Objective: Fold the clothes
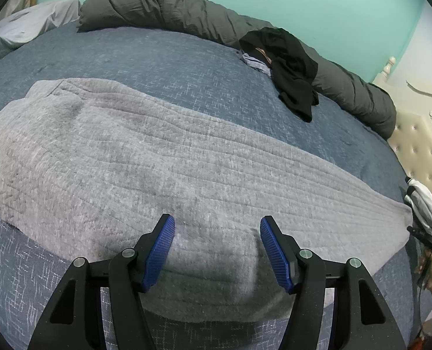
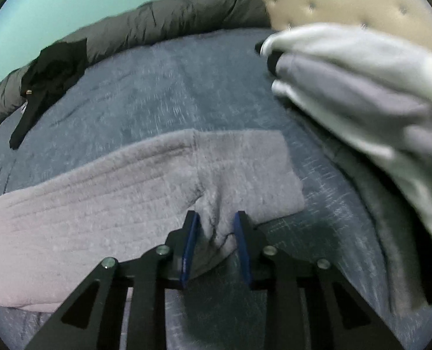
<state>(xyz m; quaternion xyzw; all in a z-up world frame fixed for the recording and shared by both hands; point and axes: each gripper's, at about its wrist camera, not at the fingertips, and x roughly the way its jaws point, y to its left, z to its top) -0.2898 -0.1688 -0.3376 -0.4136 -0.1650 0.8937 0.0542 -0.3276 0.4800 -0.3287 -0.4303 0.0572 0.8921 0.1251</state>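
Left wrist view, nearest first: left hand-held gripper [image 1: 217, 227] spread wide above the near edge of the bed, blue ribbed pads clear of the cloth, nothing between them. Just beneath and beyond, a grey ribbed knit garment [image 1: 157, 157] laid flat along the near side of the blue-grey woven bedspread [image 1: 172, 67]. In the right wrist view, right hand-held gripper [image 2: 214, 218] narrowed around a bunched fold at that garment's right end; pads close beside the cloth, firm pinch not certain through the blur.

Likely trouble: only a thin ridge caught, so the fold may slip free on lifting; with the left end unheld, the knit may drag and skew instead of folding squarely.

Farther off: a white and grey pile of clothes [image 2: 362, 87] at the bed's right edge, a crumpled black garment [image 1: 292, 73] near the far side, a rolled dark grey duvet [image 1: 163, 8] along the far edge. Beyond, a cream tufted headboard [image 1: 417, 143] and a mint-green wall [image 1: 318, 0].
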